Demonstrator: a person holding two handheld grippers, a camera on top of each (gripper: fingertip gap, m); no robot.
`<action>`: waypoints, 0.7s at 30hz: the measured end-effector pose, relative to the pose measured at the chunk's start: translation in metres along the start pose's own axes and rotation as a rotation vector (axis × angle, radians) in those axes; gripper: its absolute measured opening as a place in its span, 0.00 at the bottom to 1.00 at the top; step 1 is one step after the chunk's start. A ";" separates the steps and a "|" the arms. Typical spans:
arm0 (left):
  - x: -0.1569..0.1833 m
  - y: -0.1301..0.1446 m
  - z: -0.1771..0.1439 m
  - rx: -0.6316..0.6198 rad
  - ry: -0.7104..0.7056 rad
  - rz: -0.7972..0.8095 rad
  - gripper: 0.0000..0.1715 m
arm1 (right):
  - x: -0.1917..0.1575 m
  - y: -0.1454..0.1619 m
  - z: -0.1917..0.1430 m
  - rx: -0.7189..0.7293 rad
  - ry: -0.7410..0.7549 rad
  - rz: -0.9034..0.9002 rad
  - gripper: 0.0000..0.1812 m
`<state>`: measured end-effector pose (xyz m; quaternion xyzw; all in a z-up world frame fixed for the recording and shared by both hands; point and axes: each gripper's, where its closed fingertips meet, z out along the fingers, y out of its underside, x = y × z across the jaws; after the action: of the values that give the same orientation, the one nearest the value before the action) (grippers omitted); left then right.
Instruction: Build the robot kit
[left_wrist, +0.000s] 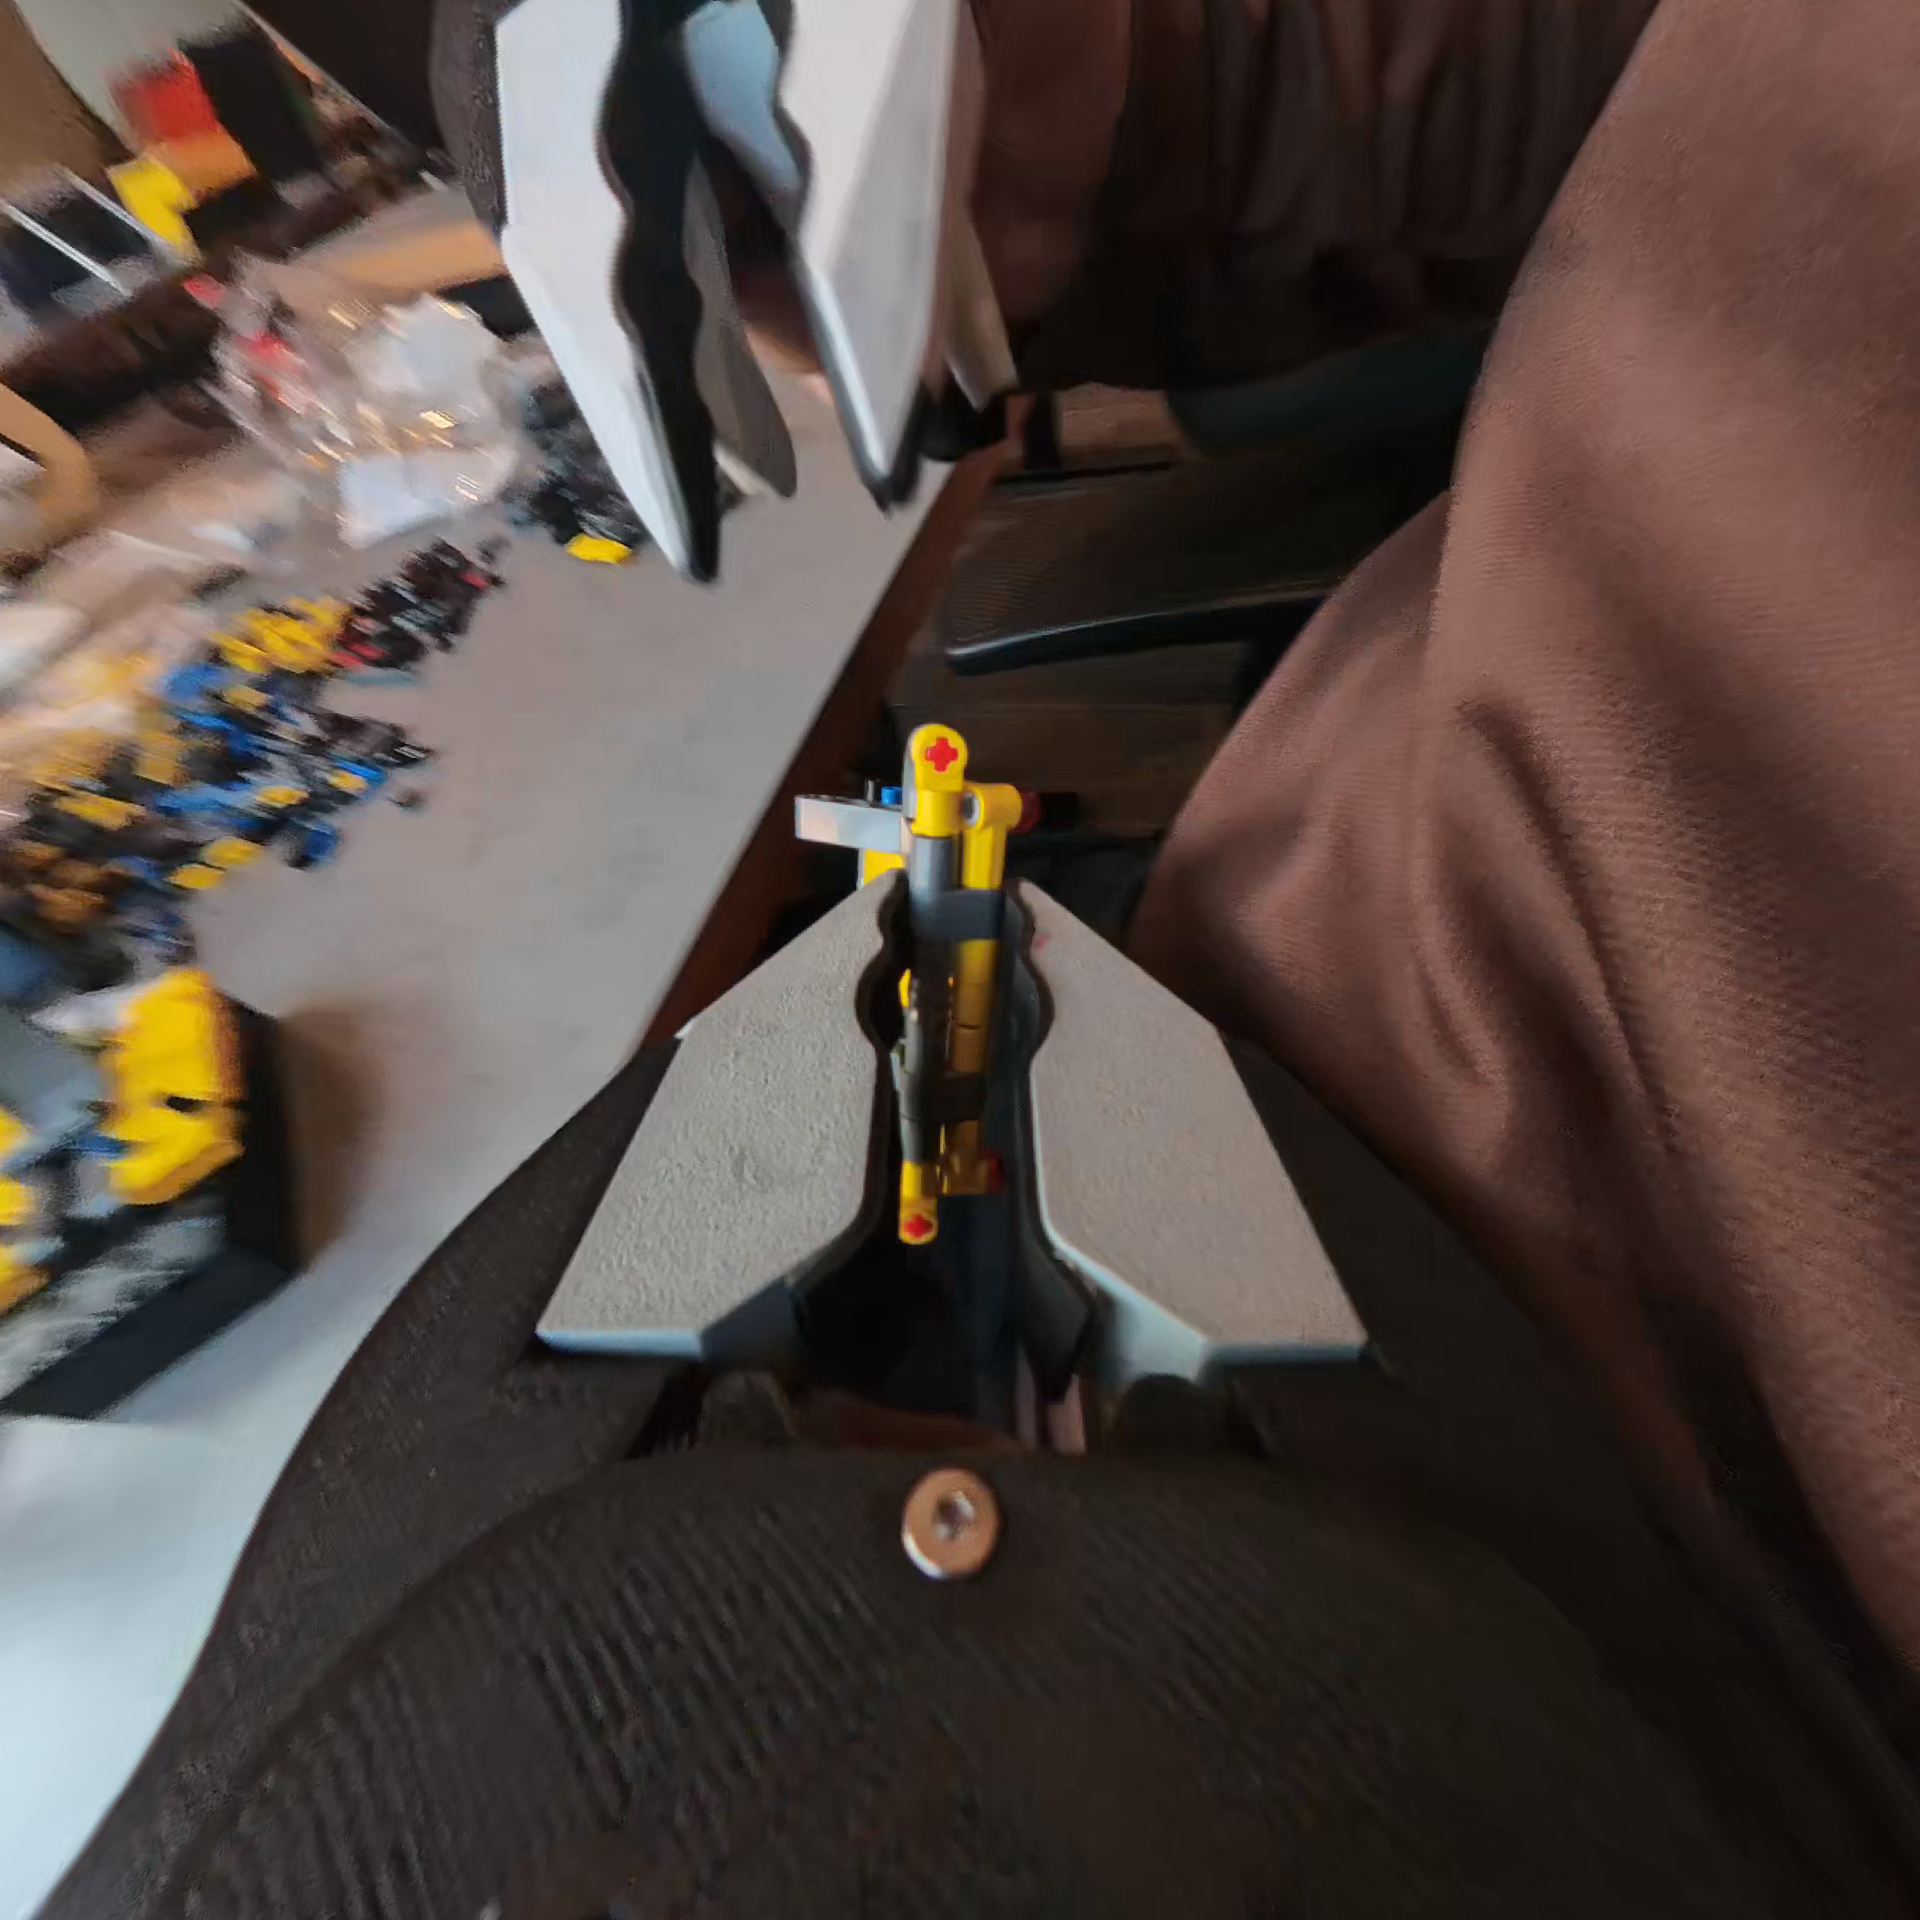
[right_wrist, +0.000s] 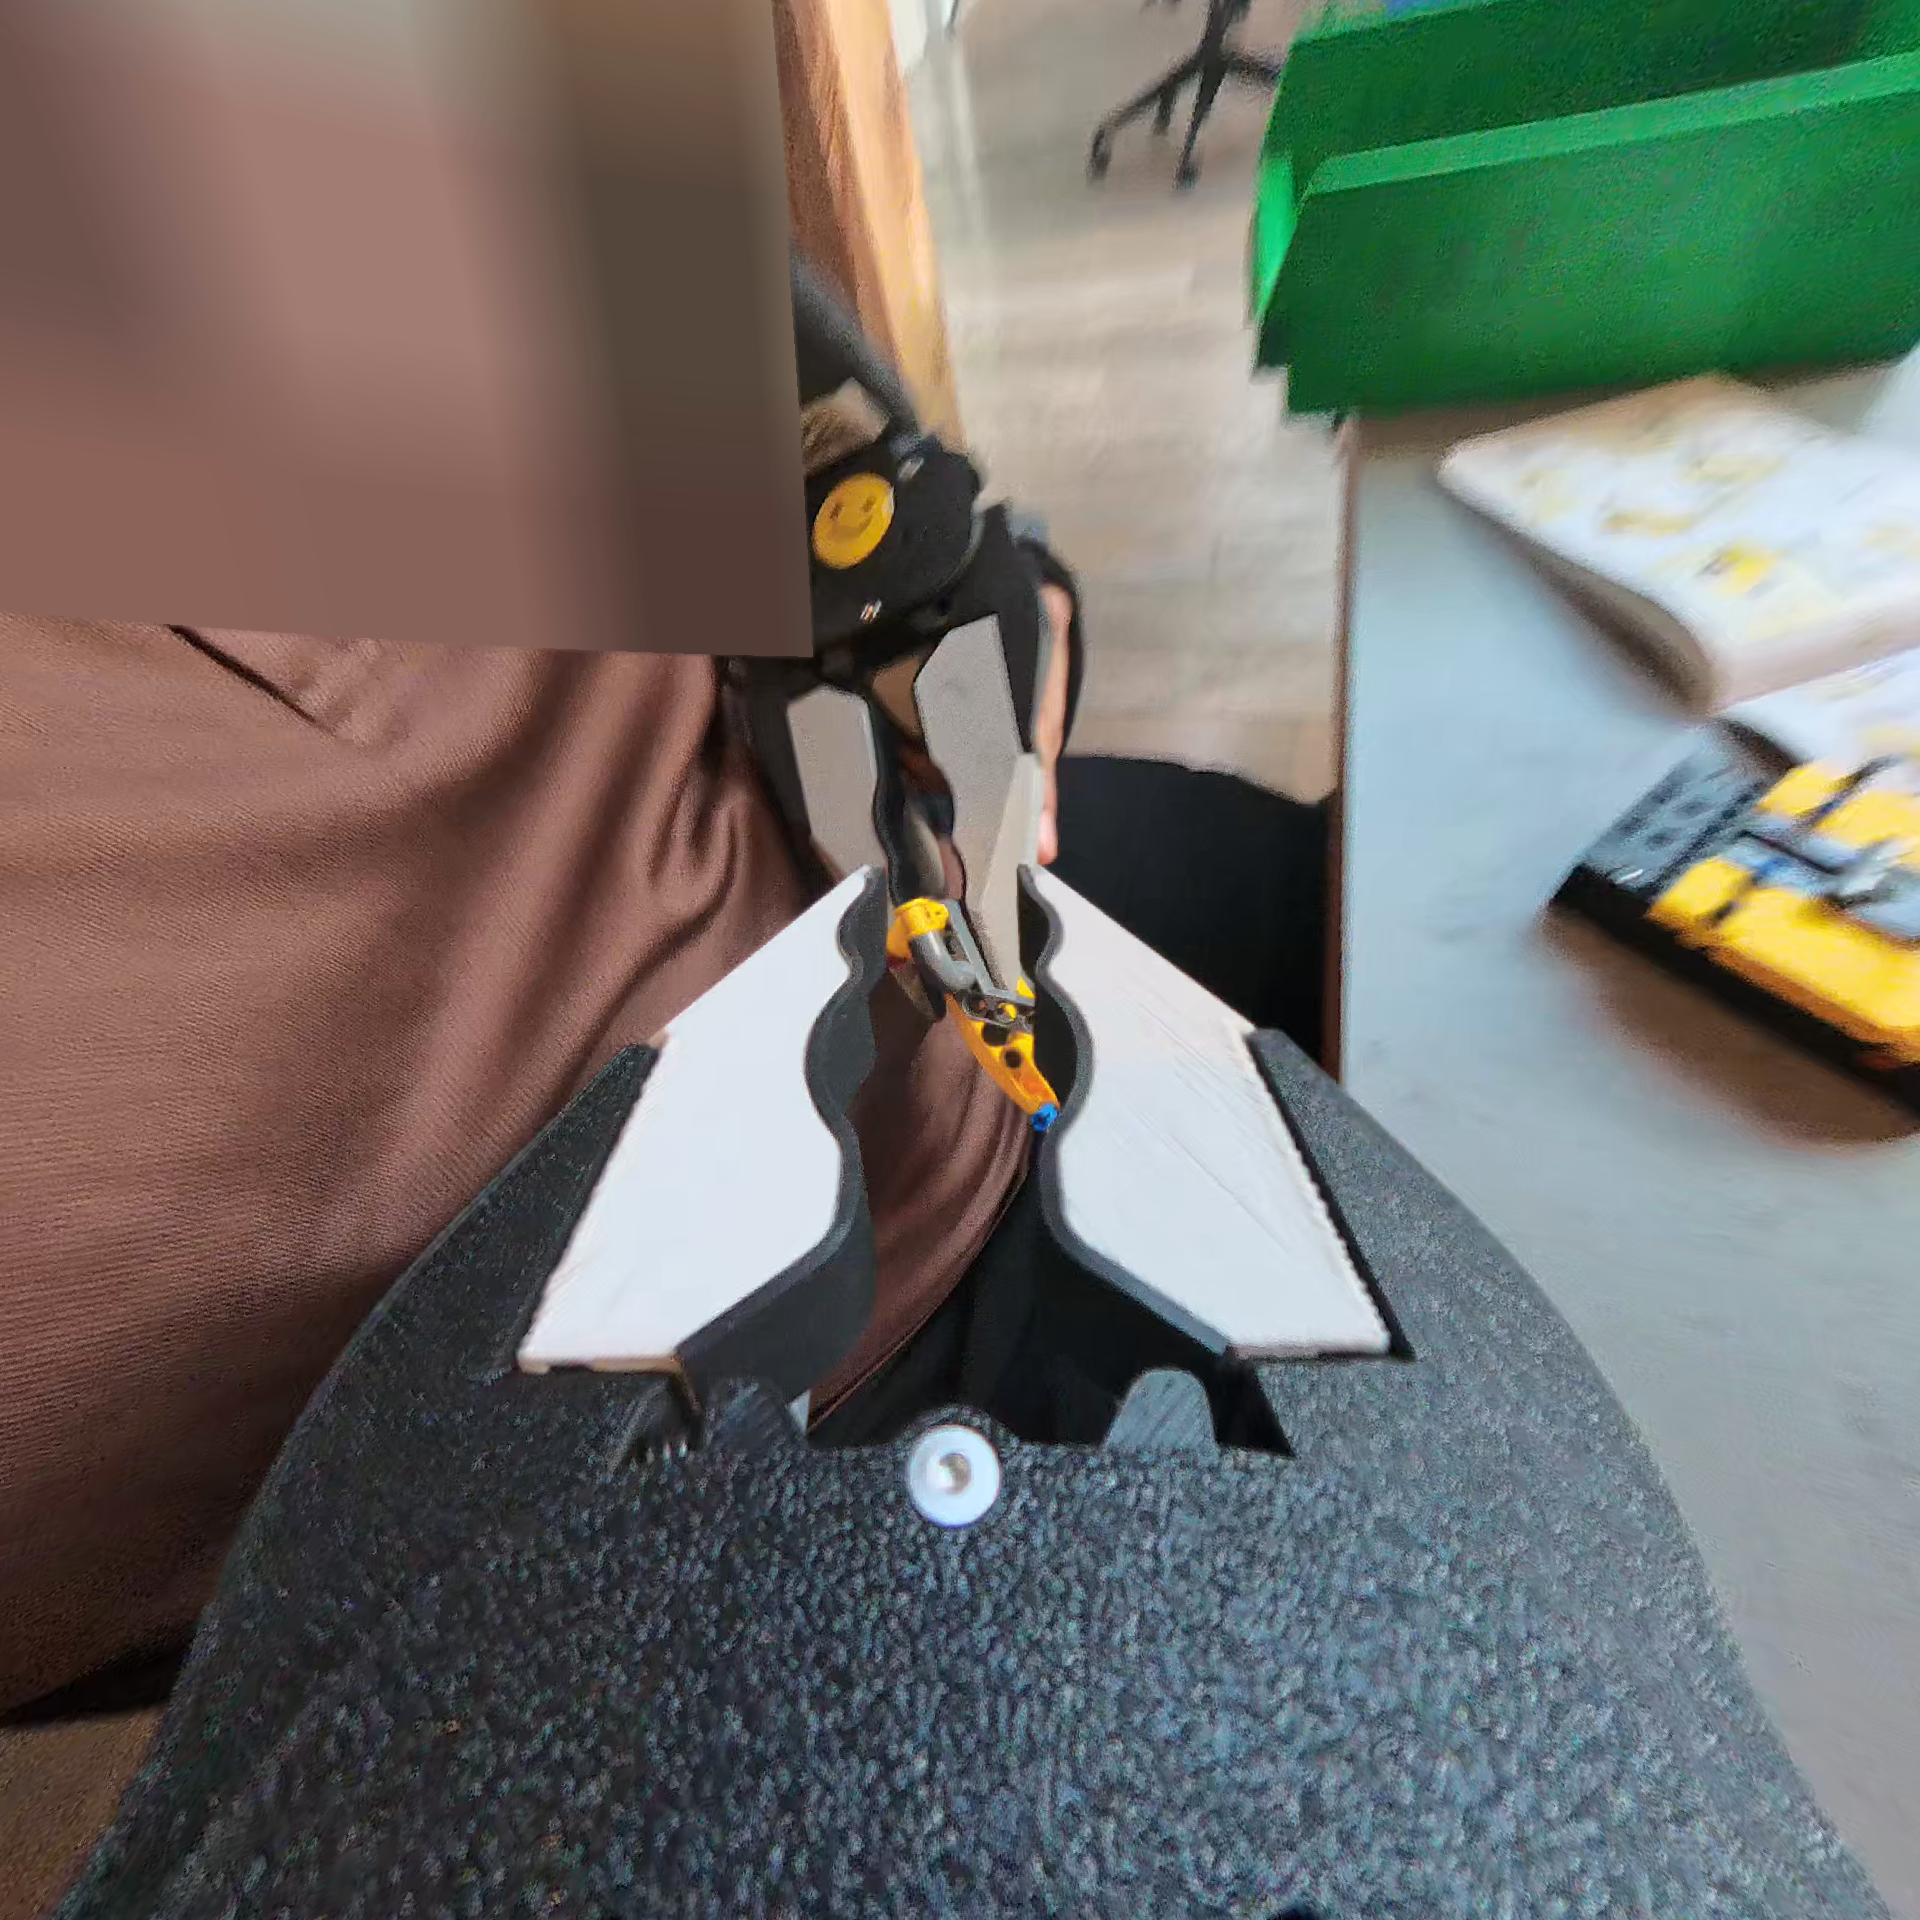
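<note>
My left gripper (left_wrist: 951, 883) is shut on a small yellow and grey brick assembly (left_wrist: 951, 821) with red cross axles. The assembly sticks out past the fingertips, just off the table edge and in front of a person's brown clothing (left_wrist: 1558, 831). My right gripper (left_wrist: 798, 532) hangs open and empty above and beyond it, apart from it. In the right wrist view my right gripper (right_wrist: 948, 878) is open. The left gripper (right_wrist: 940, 914) shows through its gap, holding the assembly (right_wrist: 987, 1018), whose blue pin end lies close to the right finger's inner pad.
A grey table (left_wrist: 582, 779) carries piles of blue, yellow and black bricks (left_wrist: 239, 727), clear plastic bags (left_wrist: 364, 416) and a yellow part-built model (left_wrist: 166, 1081). The right wrist view shows an open booklet (right_wrist: 1683, 520), a green box (right_wrist: 1590, 229) and a yellow-black box (right_wrist: 1787, 914). My hands' fingertips stand some 7 centimetres from each other.
</note>
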<state>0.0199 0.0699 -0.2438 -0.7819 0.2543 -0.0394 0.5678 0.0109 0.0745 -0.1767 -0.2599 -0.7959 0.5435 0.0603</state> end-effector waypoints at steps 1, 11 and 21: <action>-0.006 -0.004 -0.003 -0.018 -0.053 0.085 0.08 | 0.003 -0.012 -0.012 0.051 0.030 -0.007 0.14; -0.087 -0.063 0.025 0.193 -0.261 0.000 0.08 | 0.080 0.000 -0.085 0.292 0.467 0.186 0.21; -0.147 -0.041 0.052 0.337 -0.223 -0.534 0.08 | 0.116 0.059 -0.099 0.236 0.688 0.237 0.24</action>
<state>-0.0749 0.1895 -0.1912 -0.7157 -0.0334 -0.1425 0.6829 -0.0309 0.2282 -0.2112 -0.5086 -0.6255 0.5155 0.2904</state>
